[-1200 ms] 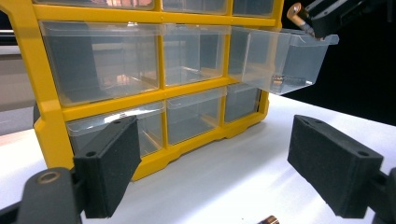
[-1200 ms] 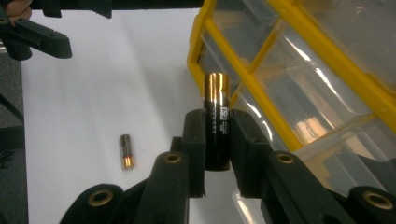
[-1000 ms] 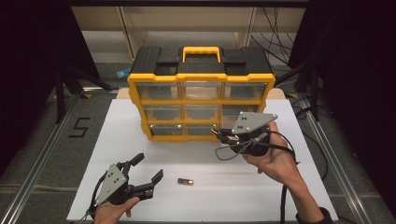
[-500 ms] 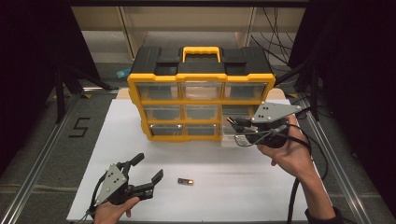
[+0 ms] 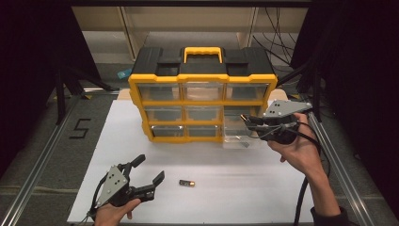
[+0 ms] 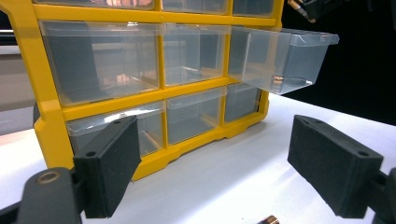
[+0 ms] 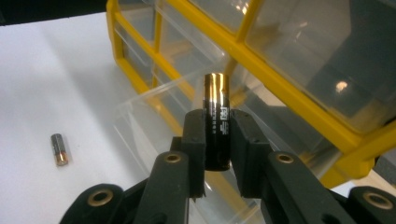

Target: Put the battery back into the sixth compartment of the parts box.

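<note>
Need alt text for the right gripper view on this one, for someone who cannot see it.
The right gripper clamps an upright black and gold battery between its two black jaws, above a pulled-out clear drawer of a yellow organizer. A second battery lies on the white table to the left.

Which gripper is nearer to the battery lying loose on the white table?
Left. The open left gripper sits just left of the loose battery, while the right gripper hangs far up-right by the pulled-out drawer, clamped on another battery.
</note>
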Tool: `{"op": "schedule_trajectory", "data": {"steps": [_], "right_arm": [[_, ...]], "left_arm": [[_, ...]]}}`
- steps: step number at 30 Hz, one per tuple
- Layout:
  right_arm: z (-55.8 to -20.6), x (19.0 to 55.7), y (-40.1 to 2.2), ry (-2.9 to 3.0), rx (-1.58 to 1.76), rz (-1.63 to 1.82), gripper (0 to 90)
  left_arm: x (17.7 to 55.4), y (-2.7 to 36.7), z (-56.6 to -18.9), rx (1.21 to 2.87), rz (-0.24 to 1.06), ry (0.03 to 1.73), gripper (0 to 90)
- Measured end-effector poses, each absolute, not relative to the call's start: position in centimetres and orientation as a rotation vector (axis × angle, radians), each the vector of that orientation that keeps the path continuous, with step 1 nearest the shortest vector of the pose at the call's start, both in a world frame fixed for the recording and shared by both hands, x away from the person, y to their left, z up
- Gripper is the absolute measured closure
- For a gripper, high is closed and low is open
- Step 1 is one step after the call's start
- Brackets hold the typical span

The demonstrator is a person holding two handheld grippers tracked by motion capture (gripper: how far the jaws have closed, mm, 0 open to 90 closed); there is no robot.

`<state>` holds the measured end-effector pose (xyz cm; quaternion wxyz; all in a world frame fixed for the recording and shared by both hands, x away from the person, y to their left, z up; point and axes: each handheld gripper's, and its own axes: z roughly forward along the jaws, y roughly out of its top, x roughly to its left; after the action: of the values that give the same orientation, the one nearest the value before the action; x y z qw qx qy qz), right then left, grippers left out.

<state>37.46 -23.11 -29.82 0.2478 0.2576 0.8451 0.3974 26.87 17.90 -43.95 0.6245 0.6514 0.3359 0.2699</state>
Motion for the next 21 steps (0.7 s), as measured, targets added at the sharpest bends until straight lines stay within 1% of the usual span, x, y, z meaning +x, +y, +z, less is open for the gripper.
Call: {"op": "schedule_trajectory", "data": {"steps": [9, 12, 13, 15, 16, 17, 18, 21], "right_arm": [[-30.6, 38.2, -23.8, 2.326, 0.756, 1.058, 75.9], [-30.7, 38.3, -23.9, 2.324, 0.786, 1.061, 69.5], [-30.7, 38.3, -24.0, 2.315, 0.784, 1.062, 64.4], [-30.6, 38.3, -23.9, 2.307, 0.783, 1.069, 62.6], [-30.5, 38.2, -23.8, 2.29, 0.788, 1.076, 57.9], [-30.4, 38.1, -23.6, 2.283, 0.793, 1.087, 55.1], [-30.4, 38.1, -23.6, 2.283, 0.793, 1.087, 55.1], [-30.0, 37.6, -22.6, 2.277, 0.754, 1.135, 47.1]], "left_arm": [[26.9, 17.9, -44.0, 1.497, 0.619, 0.77, 16.6], [26.9, 17.9, -44.0, 1.496, 0.618, 0.771, 16.5], [26.9, 17.9, -44.0, 1.496, 0.618, 0.771, 16.5], [26.9, 17.9, -44.0, 1.497, 0.618, 0.772, 16.5], [26.9, 17.9, -44.0, 1.499, 0.619, 0.768, 16.6], [26.9, 17.9, -44.0, 1.499, 0.618, 0.768, 16.5], [26.9, 17.9, -44.0, 1.498, 0.618, 0.768, 16.5], [26.9, 17.9, -44.0, 1.497, 0.618, 0.77, 16.6]]}}
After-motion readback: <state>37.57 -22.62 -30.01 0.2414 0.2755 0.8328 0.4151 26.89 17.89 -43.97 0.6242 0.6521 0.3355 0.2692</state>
